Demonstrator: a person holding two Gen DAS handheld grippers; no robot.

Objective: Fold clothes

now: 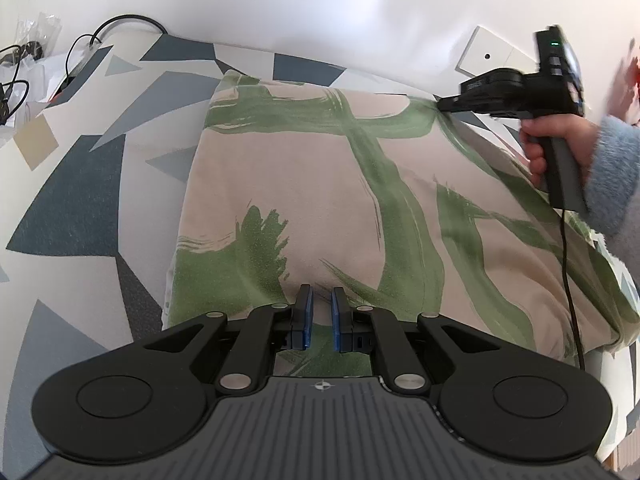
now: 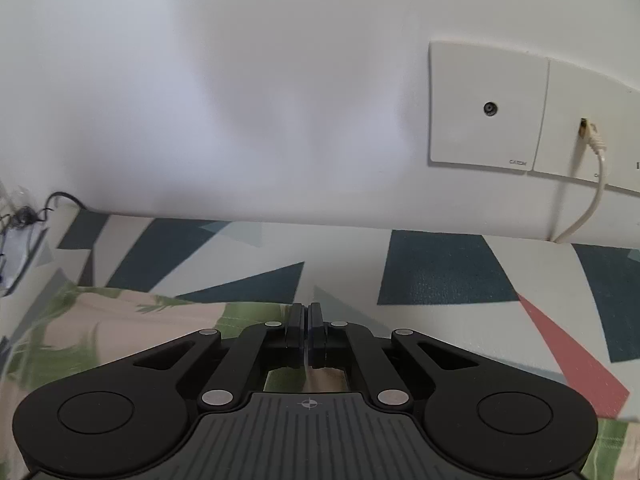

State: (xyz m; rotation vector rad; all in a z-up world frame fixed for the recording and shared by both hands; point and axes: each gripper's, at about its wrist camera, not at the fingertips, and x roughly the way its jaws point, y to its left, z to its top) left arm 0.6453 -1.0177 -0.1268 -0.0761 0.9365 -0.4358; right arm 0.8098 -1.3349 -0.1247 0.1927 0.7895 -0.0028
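A beige garment with green brush strokes (image 1: pixel 320 168) lies spread on a geometric-patterned cover (image 1: pixel 80 208). My left gripper (image 1: pixel 321 300) sits at the garment's near edge. Its blue pads are nearly together, with a ridge of cloth pinched between them. In the left wrist view my right gripper (image 1: pixel 442 103) is at the garment's far right corner, held by a hand (image 1: pixel 560 136) in a fuzzy blue sleeve. The cloth rises to its tip. In the right wrist view the right gripper (image 2: pixel 307 312) is shut at the garment's (image 2: pixel 120 320) far edge, with the cloth running under it.
A white wall stands just behind the cover, with socket plates (image 2: pixel 484 108) and a white cable (image 2: pixel 592 200) plugged in. Black cables and clear bags (image 1: pixel 24 64) lie at the far left. A black cord (image 1: pixel 568 280) hangs from the right gripper's handle over the garment.
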